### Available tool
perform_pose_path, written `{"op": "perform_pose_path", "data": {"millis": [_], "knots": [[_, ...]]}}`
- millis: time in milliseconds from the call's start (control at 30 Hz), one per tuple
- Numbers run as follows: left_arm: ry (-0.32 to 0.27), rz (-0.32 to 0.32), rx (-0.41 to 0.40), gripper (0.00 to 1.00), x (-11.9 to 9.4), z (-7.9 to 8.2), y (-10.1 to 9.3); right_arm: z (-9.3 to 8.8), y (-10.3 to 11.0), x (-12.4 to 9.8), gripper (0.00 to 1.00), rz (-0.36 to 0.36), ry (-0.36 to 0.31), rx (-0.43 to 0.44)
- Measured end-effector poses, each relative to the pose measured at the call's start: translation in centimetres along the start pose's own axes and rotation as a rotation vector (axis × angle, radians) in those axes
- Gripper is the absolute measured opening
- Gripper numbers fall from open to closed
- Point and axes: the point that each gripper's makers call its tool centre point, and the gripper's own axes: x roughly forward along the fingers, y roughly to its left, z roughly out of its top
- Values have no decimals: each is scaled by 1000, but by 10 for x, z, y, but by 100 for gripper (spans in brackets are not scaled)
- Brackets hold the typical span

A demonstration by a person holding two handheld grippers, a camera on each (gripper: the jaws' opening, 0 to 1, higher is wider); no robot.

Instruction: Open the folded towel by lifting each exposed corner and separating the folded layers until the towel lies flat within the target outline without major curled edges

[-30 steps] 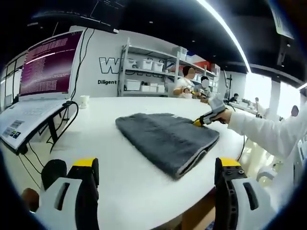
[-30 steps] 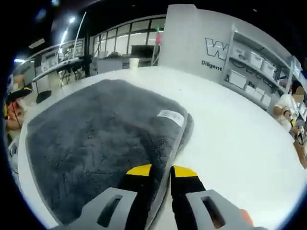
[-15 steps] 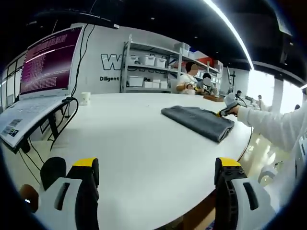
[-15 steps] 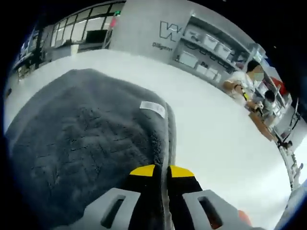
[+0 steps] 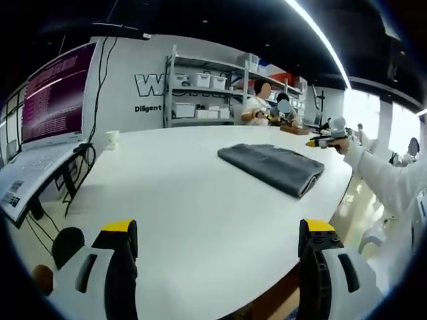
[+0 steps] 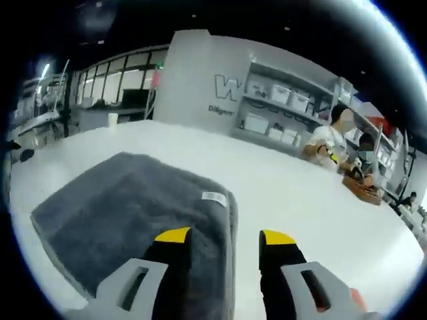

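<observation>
Nearest in the left gripper view, the left gripper (image 5: 217,233) hangs low over the near edge of the white table (image 5: 187,200), its yellow-tipped jaws wide apart and holding nothing. Farther across the tabletop lies the grey towel (image 5: 272,167), folded into a thick pad, well apart from this gripper. At the towel's far side the right gripper (image 5: 321,141) is held above the table, at the end of a white sleeve (image 5: 387,183).

In the right gripper view, the right gripper (image 6: 222,239) has its jaws parted and empty, poised over the towel's (image 6: 127,217) nearer edge, where the folded layers meet; a small white label (image 6: 214,197) lies on the top layer just beyond. Past the table stand storage shelves (image 6: 283,110) and seated people.

By the look of it, the unfolding has not begun: no corner is raised. The next move likely calls for lowering the right jaws onto the exposed top-layer corner, pinching only that layer, and lifting it back.
</observation>
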Motion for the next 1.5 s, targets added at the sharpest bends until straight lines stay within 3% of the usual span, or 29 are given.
{"op": "perform_pose_path", "data": {"millis": [133, 300, 400, 567, 700, 833, 933, 1100, 1167, 1333, 1500], "knots": [[6, -20, 10, 100, 12, 3, -16, 15, 18, -38, 60, 14, -46, 10], [21, -60, 33, 100, 26, 6, -44, 14, 51, -91, 86, 55, -53, 95], [33, -79, 49, 100, 34, 8, -59, 12, 68, -111, 88, 76, -73, 102], [54, -104, 87, 100, 46, 12, -84, -13, 97, -137, 100, 111, 2, 103], [73, -137, 113, 100, 58, 15, -105, -27, 112, -150, 99, 180, 37, 127], [87, -219, 220, 100, 86, 29, -152, -32, 118, -162, 99, 206, 41, 105], [75, -292, 266, 100, 108, 41, -191, -28, 113, -175, 99, 186, 51, 61], [0, -406, 345, 100, 169, 66, -274, -13, 116, -197, 99, 247, -41, 127], [21, -455, 392, 100, 192, 66, -305, -12, 114, -204, 99, 245, -40, 126], [21, -491, 432, 93, 252, 67, -370, -13, 94, -220, 99, 184, -55, 130], [30, -497, 484, 87, 292, 62, -411, -16, 78, -231, 99, 146, -67, 140]]}}
